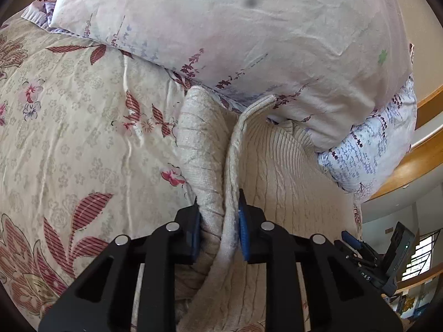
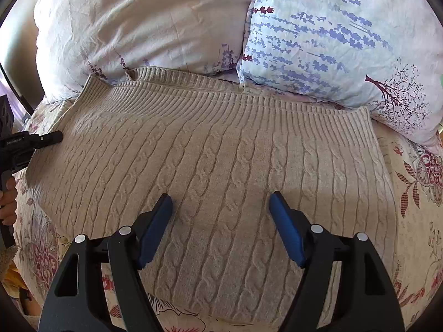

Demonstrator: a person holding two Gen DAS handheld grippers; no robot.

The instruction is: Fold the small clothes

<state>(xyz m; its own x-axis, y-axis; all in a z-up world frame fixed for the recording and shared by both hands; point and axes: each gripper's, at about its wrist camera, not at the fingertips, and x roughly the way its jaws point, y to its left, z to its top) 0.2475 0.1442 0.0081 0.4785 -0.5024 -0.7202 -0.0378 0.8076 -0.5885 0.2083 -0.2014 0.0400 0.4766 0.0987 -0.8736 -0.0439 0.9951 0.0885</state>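
A cream cable-knit sweater [image 2: 210, 144] lies flat on the bed, its ribbed hem up against the pillows. In the left wrist view my left gripper [image 1: 218, 202] is shut on a raised, bunched fold at the sweater's [image 1: 277, 166] left edge, with the blue pads pressing the knit from both sides. My right gripper [image 2: 220, 196] hovers over the middle of the sweater, jaws open, with nothing between the fingers. The left gripper [image 2: 30, 141] also shows at the left edge of the right wrist view, held by a hand [image 2: 8, 199].
Two floral pillows [image 2: 138, 22] [image 2: 332, 41] lie against the sweater's far hem. A flowered bedsheet [image 1: 69, 124] spreads to the left of the garment. A curved wooden bed frame [image 1: 426, 160] runs along the right, with the room beyond it.
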